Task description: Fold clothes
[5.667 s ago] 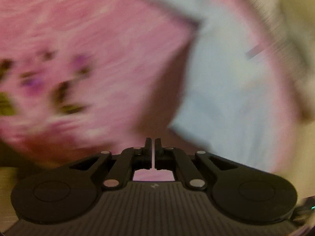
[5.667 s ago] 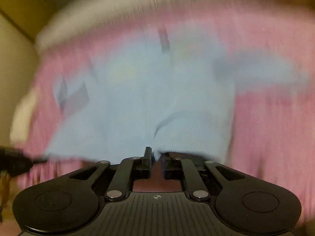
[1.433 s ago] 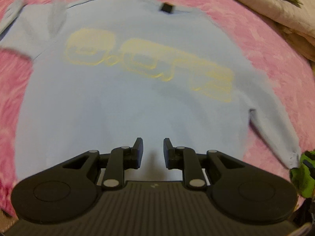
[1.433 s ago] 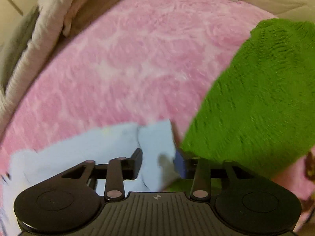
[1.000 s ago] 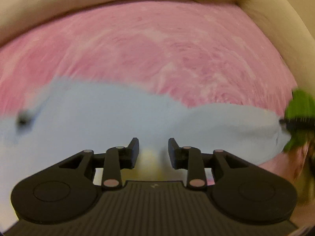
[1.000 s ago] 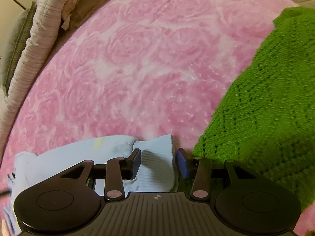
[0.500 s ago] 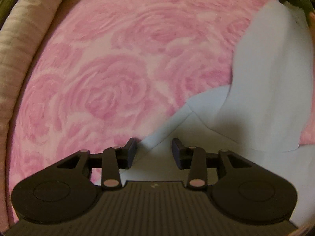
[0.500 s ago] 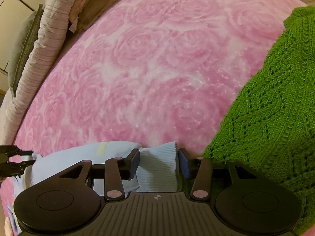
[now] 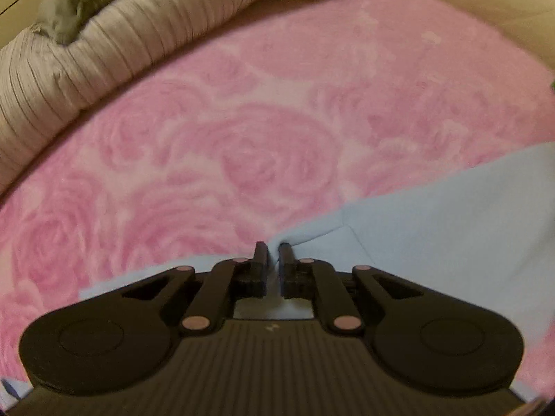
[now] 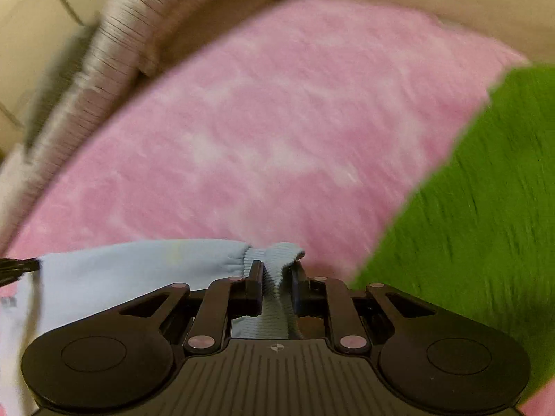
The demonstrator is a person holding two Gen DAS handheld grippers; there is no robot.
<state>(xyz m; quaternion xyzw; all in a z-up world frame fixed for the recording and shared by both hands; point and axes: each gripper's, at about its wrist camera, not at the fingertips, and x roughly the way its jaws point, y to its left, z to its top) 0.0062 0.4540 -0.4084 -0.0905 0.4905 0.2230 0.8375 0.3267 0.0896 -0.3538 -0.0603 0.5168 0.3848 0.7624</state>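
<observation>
left wrist view: the left gripper [image 9: 273,254] has its jaws pinched nearly together on a raised edge of the light blue sweatshirt [image 9: 433,222], a thin fold of the cloth standing in the slit between them. from there the one blue garment spreads toward 3 o'clock and under the gripper body toward 7 o'clock, lying flat on the pink rose-patterned blanket [image 9: 242,145].

right wrist view: the right gripper [image 10: 276,272] has its jaws clamped on the ribbed cuff [image 10: 281,253] of the same sweatshirt [image 10: 131,267], the cuff bunched upright between them and poking out just past the tips. the sleeve runs off toward 9 o'clock, where the other gripper's dark tip shows at the frame edge. one green knitted garment [image 10: 478,208] lies at 3 o'clock, near the cuff but apart from it.

the blanket [image 10: 277,131] covers a bed; a beige pleated pillow [image 9: 86,59] sits at 10 o'clock, with an olive cushion [image 9: 73,3] behind it. this view is motion-blurred.
</observation>
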